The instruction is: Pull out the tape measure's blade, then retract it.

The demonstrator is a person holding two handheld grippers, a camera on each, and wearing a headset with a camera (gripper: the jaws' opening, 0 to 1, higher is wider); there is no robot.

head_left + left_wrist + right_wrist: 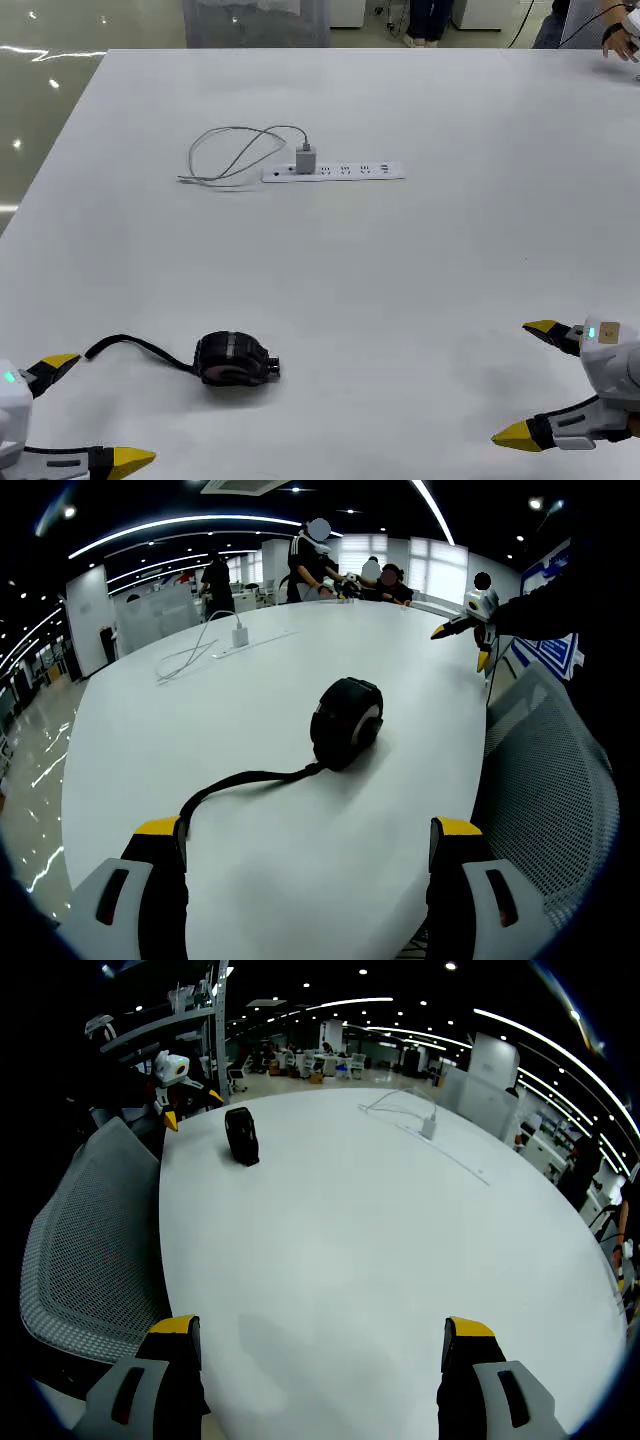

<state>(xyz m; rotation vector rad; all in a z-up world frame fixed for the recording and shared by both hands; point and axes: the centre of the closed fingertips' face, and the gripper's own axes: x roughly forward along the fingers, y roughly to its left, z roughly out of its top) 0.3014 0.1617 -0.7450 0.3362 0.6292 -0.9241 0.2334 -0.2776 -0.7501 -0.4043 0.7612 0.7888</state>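
The tape measure (235, 360) sits at seven o'clock on the white surface (420, 270), its strap (135, 347) trailing toward nine. It looks rigid, compact, probably weighty and smooth-cased, so I'd clamp across its flat sides. My left tongs (95, 410), near it at eight, and my right tongs (528, 381), well apart at three, both gape empty.

Round black plastic tape measure (345, 723), ahead between the left gripper (307, 828) jaws: ribbed casing, slight sheen. Black wrist strap (240, 780), trailing toward the left jaw: matt, cloth or rubber, cannot tell. White tabletop (240, 880) under the jaws: smooth, matt. Grey mesh chair back (80, 1240), left of the right gripper (320, 1327) jaws: open-weave fabric. Jaw tips: smooth yellow plastic.
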